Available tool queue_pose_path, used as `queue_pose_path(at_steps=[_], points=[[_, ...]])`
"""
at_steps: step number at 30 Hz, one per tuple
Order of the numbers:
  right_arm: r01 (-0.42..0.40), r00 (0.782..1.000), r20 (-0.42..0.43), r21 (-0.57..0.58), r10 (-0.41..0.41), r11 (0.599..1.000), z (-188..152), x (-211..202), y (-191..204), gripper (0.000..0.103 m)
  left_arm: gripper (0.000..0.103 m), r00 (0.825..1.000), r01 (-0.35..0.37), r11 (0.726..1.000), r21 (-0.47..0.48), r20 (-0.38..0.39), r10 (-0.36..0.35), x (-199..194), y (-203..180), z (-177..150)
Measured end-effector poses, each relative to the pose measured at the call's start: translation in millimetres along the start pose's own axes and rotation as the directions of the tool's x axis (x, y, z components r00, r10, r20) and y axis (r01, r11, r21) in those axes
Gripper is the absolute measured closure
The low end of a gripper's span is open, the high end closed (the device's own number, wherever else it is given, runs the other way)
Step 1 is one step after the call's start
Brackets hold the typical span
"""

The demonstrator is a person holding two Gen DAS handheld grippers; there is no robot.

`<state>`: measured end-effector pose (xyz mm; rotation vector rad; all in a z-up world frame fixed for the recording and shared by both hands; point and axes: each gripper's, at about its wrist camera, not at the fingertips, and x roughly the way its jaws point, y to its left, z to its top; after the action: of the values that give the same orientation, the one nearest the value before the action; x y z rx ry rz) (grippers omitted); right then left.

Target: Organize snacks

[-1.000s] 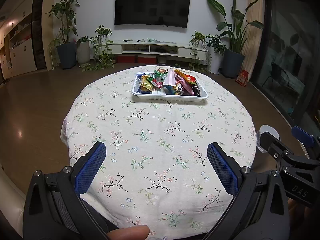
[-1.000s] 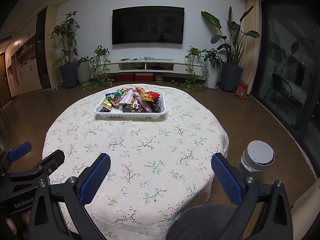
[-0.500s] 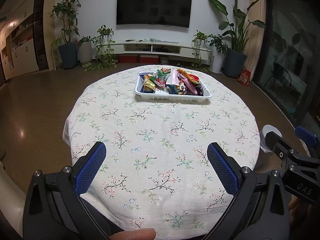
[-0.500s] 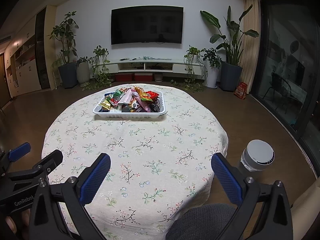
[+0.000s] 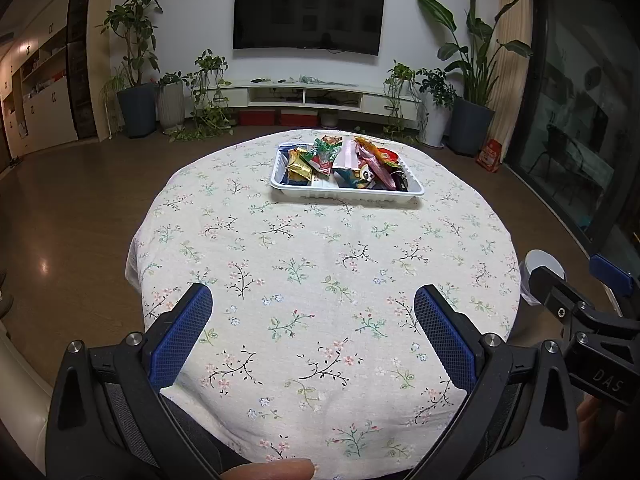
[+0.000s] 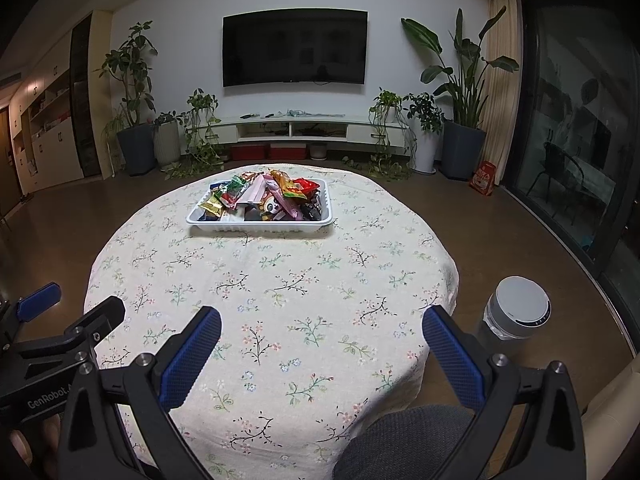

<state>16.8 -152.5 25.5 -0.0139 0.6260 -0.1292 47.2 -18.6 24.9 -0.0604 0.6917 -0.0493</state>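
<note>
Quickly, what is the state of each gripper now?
Left gripper: open, holding nothing.
Right gripper: open, holding nothing.

You face a round table point(image 6: 400, 264) covered by a floral cloth point(image 5: 320, 264). On the far wall hangs a dark TV point(image 6: 295, 49), with a low white console point(image 6: 296, 130) below it and 2 red boxes point(image 6: 269, 151) under the console. Potted plants point(image 6: 134, 100) stand at both ends of the console. To your left is a shelving unit point(image 5: 44, 88); to your right, a glass door point(image 6: 580, 140). A white cylinder point(image 6: 516, 314) stands on the brown floor point(image 5: 80, 200) just beside the table's right edge.
</note>
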Motion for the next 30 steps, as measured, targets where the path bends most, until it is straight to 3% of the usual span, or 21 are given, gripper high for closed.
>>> queue_pose_path(at_steps=[30], points=[[-0.001,1.0,-0.006,0.0,0.001,1.0,-5.5,0.7,0.8,0.0,0.001,1.0,-0.014,1.0,0.009,0.001,0.014,2.0,1.0,-4.7]])
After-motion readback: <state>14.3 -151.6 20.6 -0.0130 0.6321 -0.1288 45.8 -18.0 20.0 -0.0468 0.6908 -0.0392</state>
